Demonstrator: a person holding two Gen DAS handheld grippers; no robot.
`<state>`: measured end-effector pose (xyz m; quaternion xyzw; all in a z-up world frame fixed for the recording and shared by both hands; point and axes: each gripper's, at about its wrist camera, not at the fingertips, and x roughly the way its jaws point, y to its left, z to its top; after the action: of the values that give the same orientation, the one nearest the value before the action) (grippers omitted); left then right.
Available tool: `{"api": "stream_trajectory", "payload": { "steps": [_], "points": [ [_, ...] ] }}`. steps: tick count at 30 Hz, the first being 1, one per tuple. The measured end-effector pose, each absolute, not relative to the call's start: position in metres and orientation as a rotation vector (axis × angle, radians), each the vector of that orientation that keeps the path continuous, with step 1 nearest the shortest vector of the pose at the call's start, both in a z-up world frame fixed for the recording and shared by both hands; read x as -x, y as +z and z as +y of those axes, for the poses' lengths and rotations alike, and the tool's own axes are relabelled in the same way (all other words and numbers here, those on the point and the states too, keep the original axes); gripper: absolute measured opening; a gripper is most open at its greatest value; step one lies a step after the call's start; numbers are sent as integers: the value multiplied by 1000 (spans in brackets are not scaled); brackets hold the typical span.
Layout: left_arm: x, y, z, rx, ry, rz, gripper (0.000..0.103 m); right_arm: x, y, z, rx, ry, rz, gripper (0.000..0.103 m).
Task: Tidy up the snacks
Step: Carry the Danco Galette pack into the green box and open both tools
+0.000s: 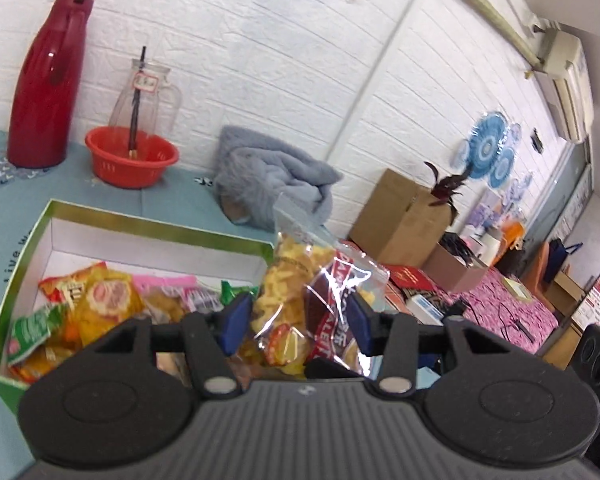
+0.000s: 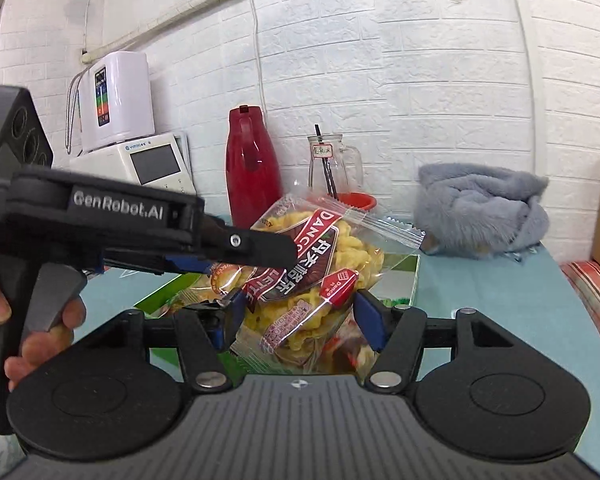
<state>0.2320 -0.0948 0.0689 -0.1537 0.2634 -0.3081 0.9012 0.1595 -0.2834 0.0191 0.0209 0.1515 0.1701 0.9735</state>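
Observation:
A clear bag of yellow snacks with a dark red label (image 1: 300,300) is held upright over the right end of a green-rimmed white box (image 1: 152,224) that holds several snack packets (image 1: 96,300). My left gripper (image 1: 296,320) is shut on this bag. In the right wrist view the same bag (image 2: 320,280) sits between the blue pads of my right gripper (image 2: 298,320), which is also shut on it. The left gripper (image 2: 256,252) reaches in from the left there and pinches the bag's upper left side. The box's green rim (image 2: 414,280) shows behind the bag.
On the teal table stand a red thermos (image 1: 48,84), a glass jug (image 1: 148,96) and a red basket (image 1: 130,158). A grey fluffy cloth (image 1: 272,176) lies by the wall. Cardboard boxes (image 1: 400,216) are at the right. White appliances (image 2: 120,136) stand at the left.

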Motion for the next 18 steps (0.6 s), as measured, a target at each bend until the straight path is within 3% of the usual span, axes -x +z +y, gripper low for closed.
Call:
{"api": "stream_trajectory", "payload": {
  "steps": [8,10,12,18],
  "points": [
    [-283,53,-102,308,-577,608,47,-218,-5,-295,-119,374,375,99],
    [-283,51,-100,300,-547,585,81,-220,-6,-296,-120,335,375,103],
    [-277,53,-97,265,-493,515,94,-215,-5,-297,-81,274,343,103],
    [-271,57,-97,190,-399,495,94,-212,-7,-294,-36,283,373,103]
  ]
}}
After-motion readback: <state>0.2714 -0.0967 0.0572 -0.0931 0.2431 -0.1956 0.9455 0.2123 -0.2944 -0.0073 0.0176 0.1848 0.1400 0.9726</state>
